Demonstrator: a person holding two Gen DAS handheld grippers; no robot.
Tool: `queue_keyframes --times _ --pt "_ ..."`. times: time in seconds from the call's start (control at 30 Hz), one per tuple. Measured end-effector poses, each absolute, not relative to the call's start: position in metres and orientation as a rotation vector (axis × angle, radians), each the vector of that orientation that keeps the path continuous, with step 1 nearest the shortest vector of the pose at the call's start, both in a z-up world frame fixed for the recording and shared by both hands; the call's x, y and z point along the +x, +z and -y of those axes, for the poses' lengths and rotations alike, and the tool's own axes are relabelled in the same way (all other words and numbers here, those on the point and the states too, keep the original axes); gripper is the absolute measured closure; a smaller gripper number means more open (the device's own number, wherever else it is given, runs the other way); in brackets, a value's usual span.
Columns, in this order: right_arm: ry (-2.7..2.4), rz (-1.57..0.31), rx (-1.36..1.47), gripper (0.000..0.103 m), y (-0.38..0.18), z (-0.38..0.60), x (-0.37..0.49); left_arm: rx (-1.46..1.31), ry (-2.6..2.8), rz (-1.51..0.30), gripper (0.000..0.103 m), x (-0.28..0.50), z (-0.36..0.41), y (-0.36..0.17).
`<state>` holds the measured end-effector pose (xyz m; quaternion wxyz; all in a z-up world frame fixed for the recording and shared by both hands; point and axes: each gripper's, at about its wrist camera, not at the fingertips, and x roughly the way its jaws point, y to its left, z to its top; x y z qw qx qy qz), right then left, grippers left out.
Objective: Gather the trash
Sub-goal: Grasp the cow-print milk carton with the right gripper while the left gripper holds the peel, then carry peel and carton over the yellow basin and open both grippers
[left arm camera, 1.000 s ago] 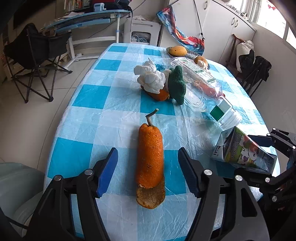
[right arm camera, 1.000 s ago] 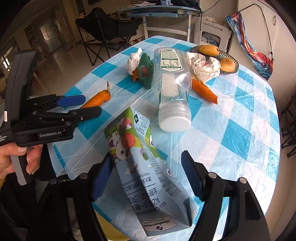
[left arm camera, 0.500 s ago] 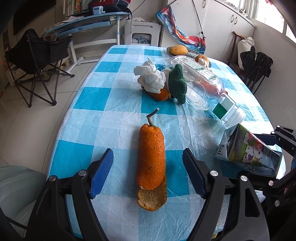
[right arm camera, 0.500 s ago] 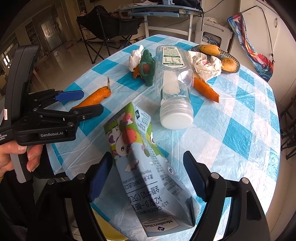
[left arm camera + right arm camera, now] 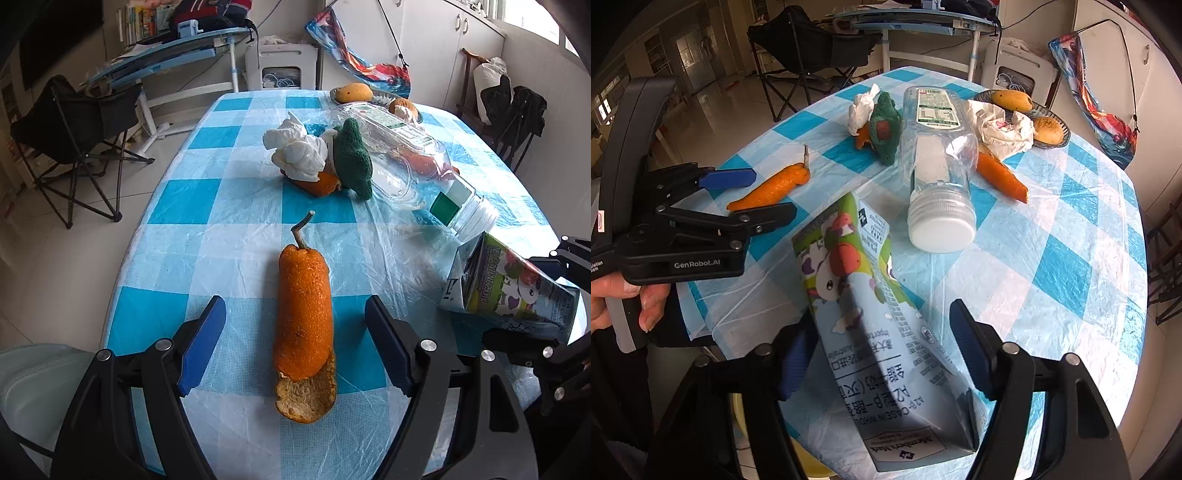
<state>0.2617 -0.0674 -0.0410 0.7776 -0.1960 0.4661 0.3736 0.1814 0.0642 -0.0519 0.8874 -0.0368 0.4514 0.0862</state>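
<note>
A long curled orange peel (image 5: 304, 321) with a stem lies on the blue-checked tablecloth (image 5: 221, 206). My left gripper (image 5: 295, 332) is open and straddles the peel, pads apart from it on both sides. A printed milk carton (image 5: 857, 295) lies at the table's near edge between the jaws of my right gripper (image 5: 882, 343). Those jaws are closing. The left pad sits against the carton's side and a narrow gap shows at the right pad. From the right wrist view the left gripper (image 5: 768, 195) brackets the peel (image 5: 772, 188).
A clear plastic bottle (image 5: 934, 166) with a white cap lies beyond the carton. Around it are a white tissue (image 5: 295, 151), a green plush toy (image 5: 352, 158), another orange scrap (image 5: 1001, 177), crumpled paper (image 5: 1001, 125) and a fruit dish (image 5: 1060, 142). A folding chair (image 5: 74, 129) stands left.
The right jaws have narrowed around the milk carton. The left jaws have spread a little wider around the peel. Both hands have stayed about where they were.
</note>
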Motion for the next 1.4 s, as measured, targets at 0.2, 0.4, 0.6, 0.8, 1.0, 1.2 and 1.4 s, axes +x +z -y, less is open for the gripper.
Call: queue_keyframes --times 0.2,0.4,0.6,0.8,1.0,1.2,1.4 --pt "0.826 -1.01 -0.4 0.062 -0.04 0.068 0.262 -0.061 0.184 -0.942 0.042 0.18 -0.063 -0.05" --pt "0.867 -1.038 -0.237 0.07 -0.032 0.082 0.272 -0.042 0.155 -0.938 0.081 0.175 -0.061 -0.047" --pt "0.899 -1.046 -0.11 0.07 -0.026 0.093 0.274 -0.102 0.11 -0.927 0.084 0.164 -0.063 -0.041" --pt "0.932 -1.035 -0.031 0.07 -0.016 0.099 0.271 -0.143 0.096 -0.877 0.084 0.147 -0.061 -0.032" --pt "0.962 -1.033 0.005 0.07 -0.011 0.102 0.264 -0.145 0.095 -0.84 0.084 0.132 -0.054 -0.027" --pt "0.976 -1.025 0.025 0.07 -0.008 0.105 0.249 -0.155 0.087 -0.807 0.084 0.115 -0.049 -0.02" --pt "0.982 -1.021 0.078 0.07 -0.01 0.111 0.227 -0.185 0.061 -0.786 0.084 0.094 -0.044 -0.016"
